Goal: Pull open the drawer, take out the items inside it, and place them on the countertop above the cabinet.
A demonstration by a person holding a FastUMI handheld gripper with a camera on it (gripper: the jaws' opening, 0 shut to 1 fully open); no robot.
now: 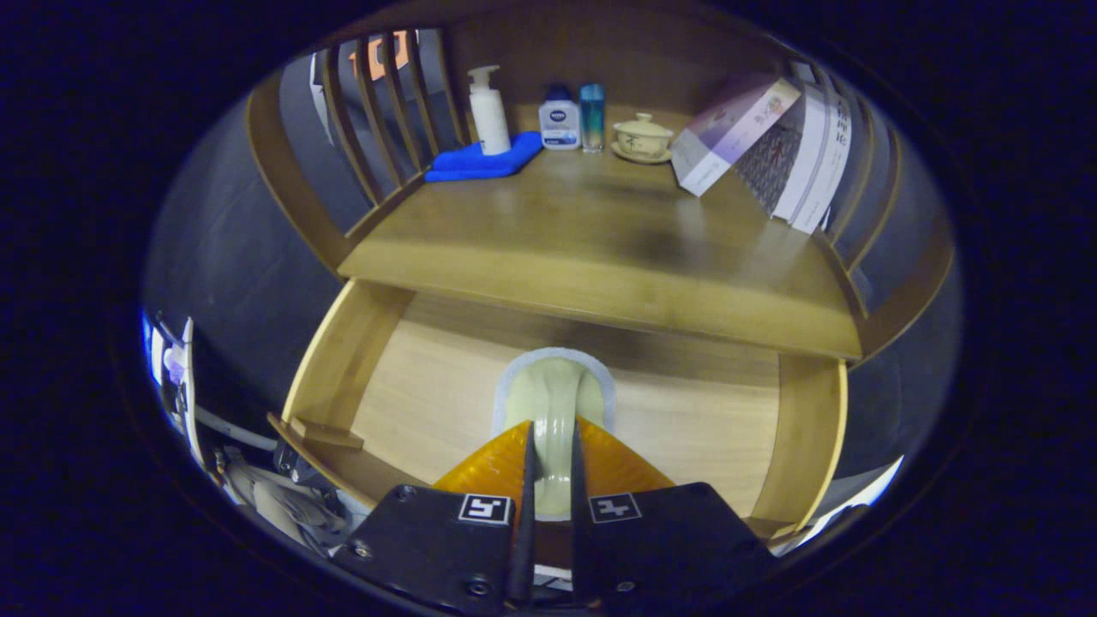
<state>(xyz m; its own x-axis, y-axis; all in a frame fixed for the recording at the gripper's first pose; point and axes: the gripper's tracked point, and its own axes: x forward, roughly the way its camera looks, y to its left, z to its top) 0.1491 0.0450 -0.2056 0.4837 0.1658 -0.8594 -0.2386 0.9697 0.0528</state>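
Note:
The wooden drawer (pixel 343 360) stands pulled open below the cabinet's countertop (pixel 600 231). My gripper (pixel 549 433) hovers over the drawer's middle, shut on a pale green soft pad with a light blue-white edge (pixel 555 386). The pad is pinched between both fingers and bulges out ahead of them, hanging above the drawer's bare wooden floor (pixel 428 386). No other item shows in the visible part of the drawer; its near end is hidden behind my gripper body.
At the back of the countertop stand a white pump bottle (pixel 488 111) on a folded blue cloth (pixel 480 161), two small bottles (pixel 559 120), a lidded teacup (pixel 642 137) and leaning books (pixel 737 128). Slatted rails (pixel 377 111) close both sides. The countertop's front half is bare.

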